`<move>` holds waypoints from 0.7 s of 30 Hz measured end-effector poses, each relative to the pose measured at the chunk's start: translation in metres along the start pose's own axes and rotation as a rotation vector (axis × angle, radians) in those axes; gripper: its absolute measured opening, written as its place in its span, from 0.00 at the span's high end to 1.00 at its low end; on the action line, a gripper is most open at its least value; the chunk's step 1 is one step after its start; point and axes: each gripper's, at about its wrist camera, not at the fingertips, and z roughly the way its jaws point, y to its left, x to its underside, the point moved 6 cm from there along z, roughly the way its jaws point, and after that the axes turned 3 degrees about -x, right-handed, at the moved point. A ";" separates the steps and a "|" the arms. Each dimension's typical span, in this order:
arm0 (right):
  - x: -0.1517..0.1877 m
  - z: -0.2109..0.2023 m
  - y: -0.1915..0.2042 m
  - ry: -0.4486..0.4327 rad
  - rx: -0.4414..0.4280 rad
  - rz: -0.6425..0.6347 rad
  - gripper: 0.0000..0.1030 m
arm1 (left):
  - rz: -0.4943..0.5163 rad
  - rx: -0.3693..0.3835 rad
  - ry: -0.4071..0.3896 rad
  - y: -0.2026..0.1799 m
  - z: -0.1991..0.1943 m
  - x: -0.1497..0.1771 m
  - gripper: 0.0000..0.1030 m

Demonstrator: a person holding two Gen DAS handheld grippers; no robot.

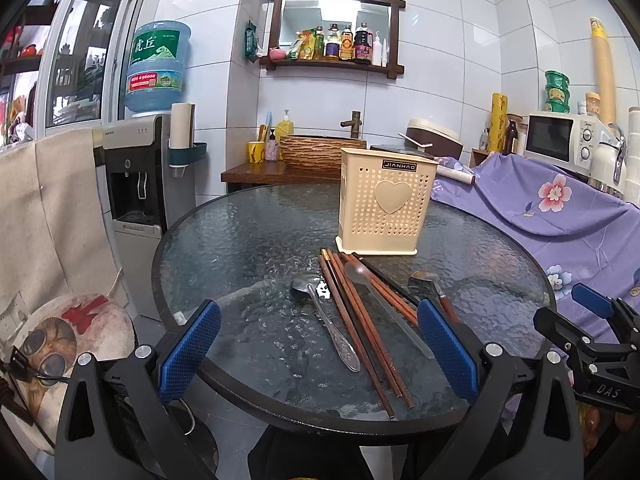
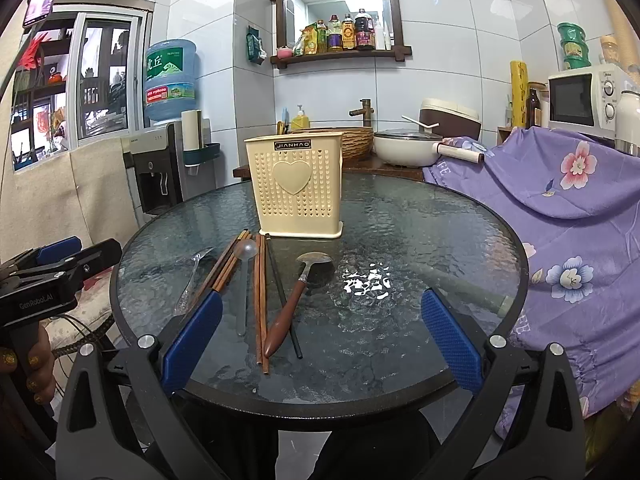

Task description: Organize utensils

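A cream perforated utensil holder [image 1: 386, 206] [image 2: 298, 186] with a heart on its front stands upright on the round glass table [image 1: 248, 240] [image 2: 420, 232]. In front of it lie loose utensils: a metal spoon [image 1: 326, 322] [image 2: 192, 278], several brown chopsticks [image 1: 360, 328] [image 2: 260, 308], a clear plastic spoon [image 1: 384, 308] [image 2: 244, 280], a black chopstick [image 2: 282, 300] and a spoon with a brown handle [image 2: 292, 308] [image 1: 434, 288]. My left gripper [image 1: 318, 348] hangs open at the table's near edge, nothing between its fingers. My right gripper [image 2: 320, 344] is open too, empty, to the right of the left one.
A purple floral cloth [image 1: 560, 208] [image 2: 560, 200] covers furniture right of the table. A water dispenser [image 1: 140, 184] stands at the left, a microwave [image 2: 580, 96] at the right, and a sink counter with pots [image 2: 404, 146] behind. A cushioned stool [image 1: 72, 336] sits at lower left.
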 end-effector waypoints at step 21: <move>0.001 0.000 0.000 -0.001 -0.002 0.002 0.05 | 0.007 -0.006 -0.004 -0.002 -0.002 -0.003 0.06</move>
